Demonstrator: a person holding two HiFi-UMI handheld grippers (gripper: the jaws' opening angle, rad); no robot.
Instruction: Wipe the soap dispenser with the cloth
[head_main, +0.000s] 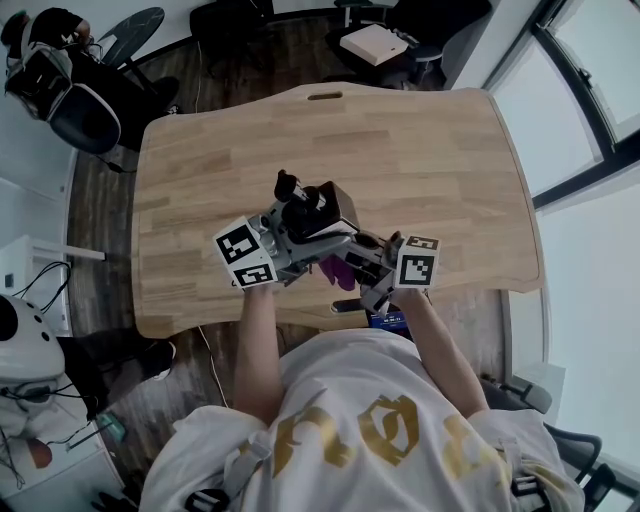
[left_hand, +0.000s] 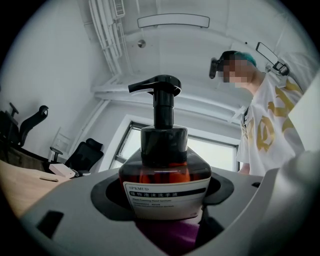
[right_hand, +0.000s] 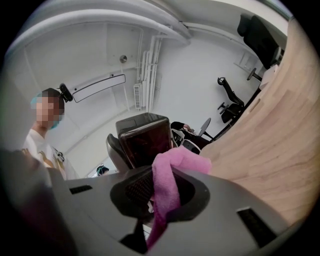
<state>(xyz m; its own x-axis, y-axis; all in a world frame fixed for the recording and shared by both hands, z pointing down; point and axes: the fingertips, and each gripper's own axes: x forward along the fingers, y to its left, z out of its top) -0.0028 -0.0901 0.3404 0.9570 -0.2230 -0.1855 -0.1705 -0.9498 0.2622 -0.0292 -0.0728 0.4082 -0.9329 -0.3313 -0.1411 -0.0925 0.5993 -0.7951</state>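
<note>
An amber soap dispenser (left_hand: 165, 185) with a black pump head and a white label stands between the jaws of my left gripper (left_hand: 167, 200), which is shut on its body. In the head view the dispenser (head_main: 318, 210) is held tilted above the wooden table (head_main: 420, 150), near its front edge. My right gripper (right_hand: 160, 195) is shut on a pink cloth (right_hand: 170, 185); the cloth (head_main: 338, 270) hangs under the dispenser's base (right_hand: 145, 140). A purple fold of cloth (left_hand: 165, 235) shows just below the bottle in the left gripper view. My right gripper (head_main: 375, 275) sits close against the left gripper (head_main: 290, 245).
Office chairs (head_main: 80, 100) stand at the table's far left and a white box (head_main: 373, 43) lies on a chair beyond the far edge. A window wall (head_main: 590, 120) runs along the right. A white cabinet with cables (head_main: 30, 380) is at the lower left.
</note>
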